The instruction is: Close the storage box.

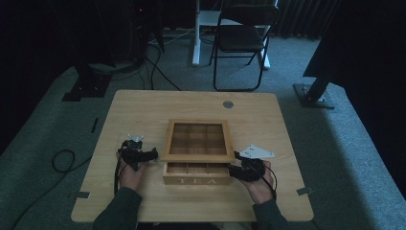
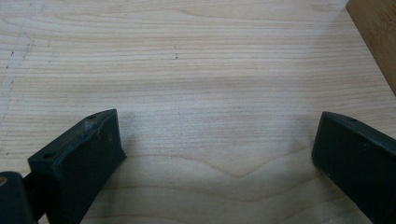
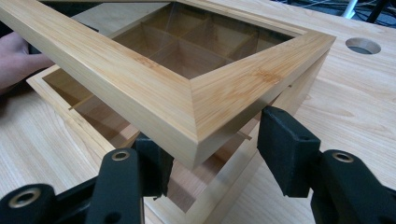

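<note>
A wooden tea box marked TEA stands at the table's middle front, its compartments holding nothing. Its windowed lid is tilted up at the front, so the front row of compartments shows beneath it. My right gripper is at the lid's front right corner. In the right gripper view the lid has that corner between the jaws of the right gripper, one jaw tucked under it and the other against its side. My left gripper is open just left of the box. It hangs over bare wood, the left gripper holding nothing.
A round cable hole sits at the table's back edge. Beyond the table stands a folding chair. The box edge shows at the top right of the left gripper view. A hand lies past the box.
</note>
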`<action>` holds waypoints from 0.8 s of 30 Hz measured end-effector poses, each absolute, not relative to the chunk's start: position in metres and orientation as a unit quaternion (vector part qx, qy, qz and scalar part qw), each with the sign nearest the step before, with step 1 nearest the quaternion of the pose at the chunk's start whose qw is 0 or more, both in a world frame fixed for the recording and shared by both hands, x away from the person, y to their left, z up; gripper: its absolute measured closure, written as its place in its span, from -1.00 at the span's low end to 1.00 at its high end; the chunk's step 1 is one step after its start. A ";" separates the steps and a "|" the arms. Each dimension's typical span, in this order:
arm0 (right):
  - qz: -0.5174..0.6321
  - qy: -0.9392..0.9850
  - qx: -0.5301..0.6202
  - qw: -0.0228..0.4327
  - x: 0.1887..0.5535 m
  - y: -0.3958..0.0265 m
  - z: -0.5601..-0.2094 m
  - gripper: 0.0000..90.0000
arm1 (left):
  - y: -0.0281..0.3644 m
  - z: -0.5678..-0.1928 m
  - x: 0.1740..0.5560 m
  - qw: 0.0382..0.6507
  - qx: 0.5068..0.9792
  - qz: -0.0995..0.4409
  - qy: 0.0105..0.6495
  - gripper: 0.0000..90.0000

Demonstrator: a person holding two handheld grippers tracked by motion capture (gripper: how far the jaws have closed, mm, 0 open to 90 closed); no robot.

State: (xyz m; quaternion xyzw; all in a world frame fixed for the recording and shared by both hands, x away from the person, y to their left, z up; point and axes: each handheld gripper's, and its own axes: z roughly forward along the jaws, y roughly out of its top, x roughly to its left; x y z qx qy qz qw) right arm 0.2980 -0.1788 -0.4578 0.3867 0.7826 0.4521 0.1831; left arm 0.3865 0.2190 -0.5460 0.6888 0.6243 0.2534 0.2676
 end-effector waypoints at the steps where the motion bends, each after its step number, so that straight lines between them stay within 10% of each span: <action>1: 0.453 0.782 0.387 0.182 0.298 -0.179 -0.459 0.04 | 0.219 -0.546 0.386 0.267 0.689 0.253 0.624 -0.96; 24: 0.449 0.787 0.384 0.175 0.289 -0.181 -0.472 0.00 | 0.219 -0.546 0.386 0.267 0.689 0.253 0.624 -0.96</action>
